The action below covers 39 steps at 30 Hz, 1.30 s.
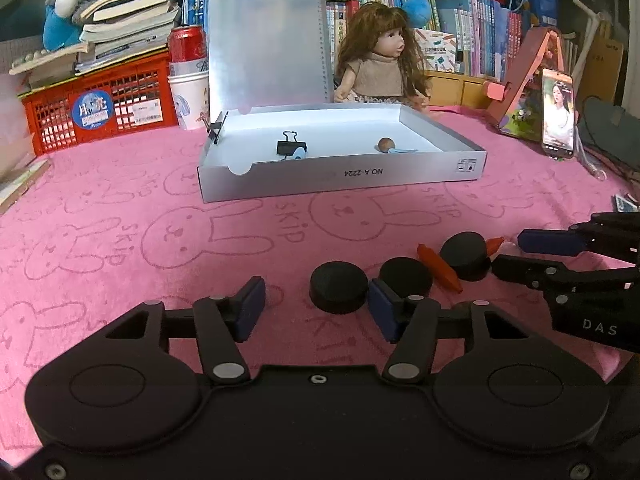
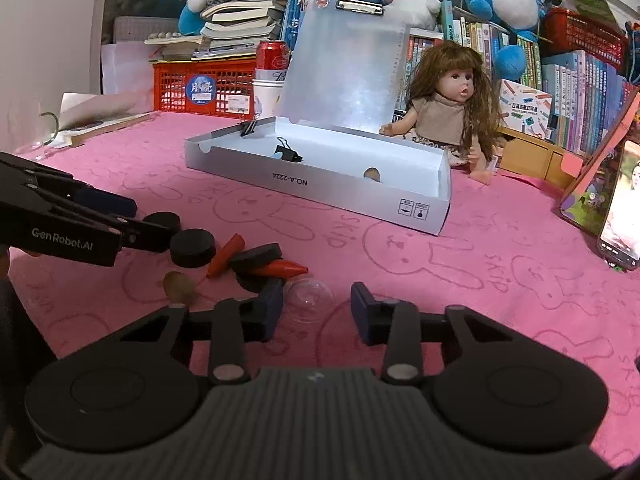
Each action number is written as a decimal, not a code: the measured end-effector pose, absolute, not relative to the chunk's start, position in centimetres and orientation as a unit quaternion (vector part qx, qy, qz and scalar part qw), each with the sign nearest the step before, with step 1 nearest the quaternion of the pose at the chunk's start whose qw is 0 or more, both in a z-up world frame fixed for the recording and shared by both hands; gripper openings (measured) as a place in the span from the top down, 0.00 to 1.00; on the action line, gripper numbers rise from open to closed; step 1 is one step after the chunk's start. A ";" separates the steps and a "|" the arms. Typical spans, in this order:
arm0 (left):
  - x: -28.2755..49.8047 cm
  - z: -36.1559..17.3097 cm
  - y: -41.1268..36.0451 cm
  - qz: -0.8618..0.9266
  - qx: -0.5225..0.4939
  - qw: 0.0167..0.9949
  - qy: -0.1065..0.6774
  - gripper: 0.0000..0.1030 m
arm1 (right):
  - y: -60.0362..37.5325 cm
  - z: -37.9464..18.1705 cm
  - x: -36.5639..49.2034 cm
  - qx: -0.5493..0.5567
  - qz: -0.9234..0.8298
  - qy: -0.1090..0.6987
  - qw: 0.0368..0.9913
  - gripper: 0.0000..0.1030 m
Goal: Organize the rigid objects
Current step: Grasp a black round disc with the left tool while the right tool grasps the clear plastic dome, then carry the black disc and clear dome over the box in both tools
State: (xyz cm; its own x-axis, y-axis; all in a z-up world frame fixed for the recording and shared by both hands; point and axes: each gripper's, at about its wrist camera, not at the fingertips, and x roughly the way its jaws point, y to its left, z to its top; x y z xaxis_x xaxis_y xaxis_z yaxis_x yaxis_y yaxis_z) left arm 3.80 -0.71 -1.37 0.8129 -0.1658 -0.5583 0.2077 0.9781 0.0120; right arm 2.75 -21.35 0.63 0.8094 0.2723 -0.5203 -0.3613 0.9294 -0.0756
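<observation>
Both tools are at the pick-up step beside the pile of loose bits in front of the open white box (image 2: 320, 184) on the pink counter (image 2: 480, 264). The right hand-held gripper (image 2: 316, 306) stands half open around a clear dome (image 2: 310, 300), its pads not visibly pressing, so next it must close and lift. The left hand-held gripper (image 1: 316, 308), also half open and holding nothing, has one pad just beside a black puck (image 1: 338, 292).

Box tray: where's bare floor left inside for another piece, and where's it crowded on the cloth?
Inside the white box, bare floor lies between the binder clip and the brown nut, and behind both. The pink cloth in front of the box is bare. Crowded: black discs and red crayons between both grippers.
</observation>
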 end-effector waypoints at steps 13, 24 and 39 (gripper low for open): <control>3.9 -1.2 -0.7 -0.103 0.032 0.951 0.289 0.71 | -21.2 0.6 2.5 -0.071 0.171 0.263 0.947 0.68; 4.2 -0.6 -0.6 -0.097 0.019 0.950 0.297 0.72 | -21.9 1.5 3.2 -0.051 0.152 0.262 0.952 0.68; 5.4 1.3 -0.5 -0.087 0.003 0.956 0.281 0.72 | -21.9 2.8 5.1 -0.020 0.125 0.264 0.956 0.69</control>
